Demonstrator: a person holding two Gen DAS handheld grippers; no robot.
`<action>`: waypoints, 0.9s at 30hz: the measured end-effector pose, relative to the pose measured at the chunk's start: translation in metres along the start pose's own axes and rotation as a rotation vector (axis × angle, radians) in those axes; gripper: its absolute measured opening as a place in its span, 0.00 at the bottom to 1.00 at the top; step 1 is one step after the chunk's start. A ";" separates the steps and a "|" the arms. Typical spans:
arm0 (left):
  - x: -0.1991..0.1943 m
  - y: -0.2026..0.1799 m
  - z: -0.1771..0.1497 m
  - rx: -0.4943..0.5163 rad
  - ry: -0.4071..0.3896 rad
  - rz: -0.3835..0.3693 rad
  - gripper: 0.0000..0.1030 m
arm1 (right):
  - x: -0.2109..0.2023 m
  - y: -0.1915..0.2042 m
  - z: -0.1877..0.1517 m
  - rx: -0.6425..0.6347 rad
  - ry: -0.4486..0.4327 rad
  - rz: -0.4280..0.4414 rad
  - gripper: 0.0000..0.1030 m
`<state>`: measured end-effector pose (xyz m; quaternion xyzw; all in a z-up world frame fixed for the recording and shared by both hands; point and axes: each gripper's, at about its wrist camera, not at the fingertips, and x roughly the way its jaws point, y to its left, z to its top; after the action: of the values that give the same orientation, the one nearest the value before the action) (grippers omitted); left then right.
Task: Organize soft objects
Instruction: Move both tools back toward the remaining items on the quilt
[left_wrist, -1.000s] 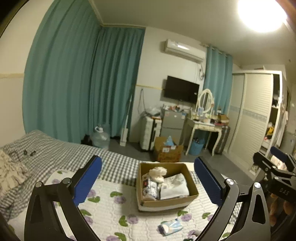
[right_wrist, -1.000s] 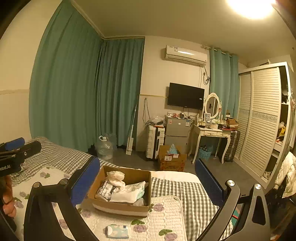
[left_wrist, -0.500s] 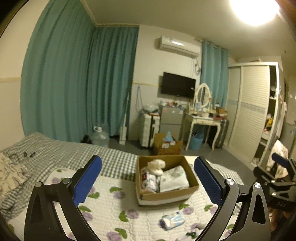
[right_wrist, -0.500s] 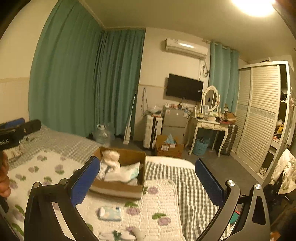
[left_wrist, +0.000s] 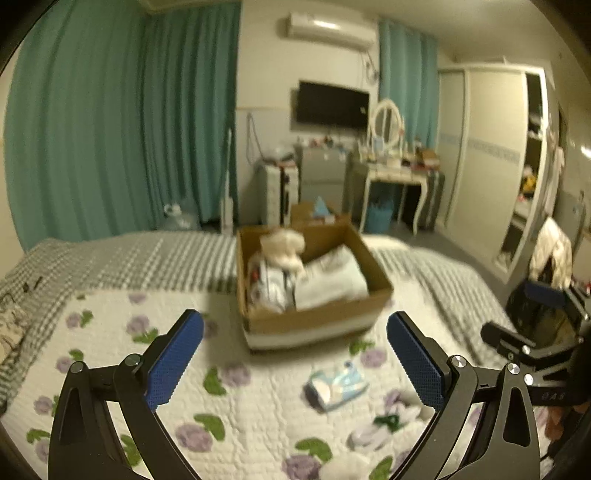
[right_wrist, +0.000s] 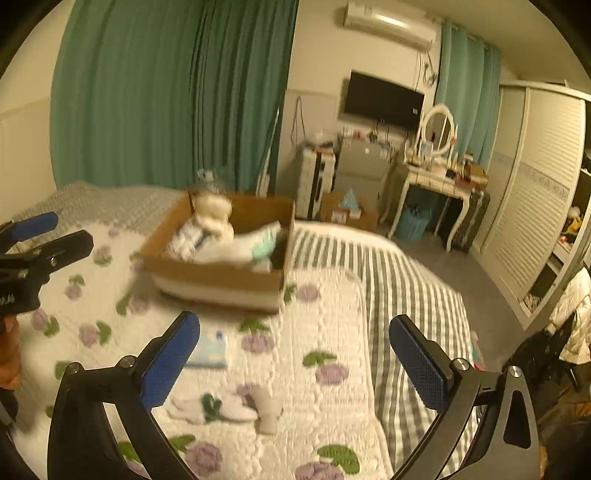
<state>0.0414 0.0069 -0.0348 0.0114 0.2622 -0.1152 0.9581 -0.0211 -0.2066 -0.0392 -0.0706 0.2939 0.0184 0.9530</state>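
Partway through, by the look of it: cardboard box (left_wrist: 314, 280) on the quilt (left_wrist: 110, 332) already stuffed with soft goods, tissue pack (left_wrist: 338, 386) and white sock (right_wrist: 218, 406) loose nearby, left gripper (left_wrist: 295, 363) and right gripper (right_wrist: 293, 362) wide open, empty.

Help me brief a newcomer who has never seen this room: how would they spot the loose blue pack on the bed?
Find the cardboard box on the floral quilt. On the quilt just in front of it lies the blue pack, flat and rectangular. Unlike the crumpled white socks nearer the grippers, it is smooth and pale blue.
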 end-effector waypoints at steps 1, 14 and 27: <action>0.005 -0.003 -0.006 0.009 0.021 -0.005 0.98 | 0.006 -0.001 -0.004 0.002 0.018 0.000 1.00; 0.057 -0.013 -0.063 0.019 0.328 -0.052 0.97 | 0.082 -0.009 -0.053 0.004 0.302 0.029 1.00; 0.087 -0.034 -0.132 0.034 0.609 -0.156 0.68 | 0.122 -0.004 -0.081 -0.008 0.492 0.088 0.85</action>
<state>0.0406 -0.0340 -0.1911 0.0412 0.5353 -0.1839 0.8233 0.0350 -0.2236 -0.1741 -0.0638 0.5196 0.0433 0.8509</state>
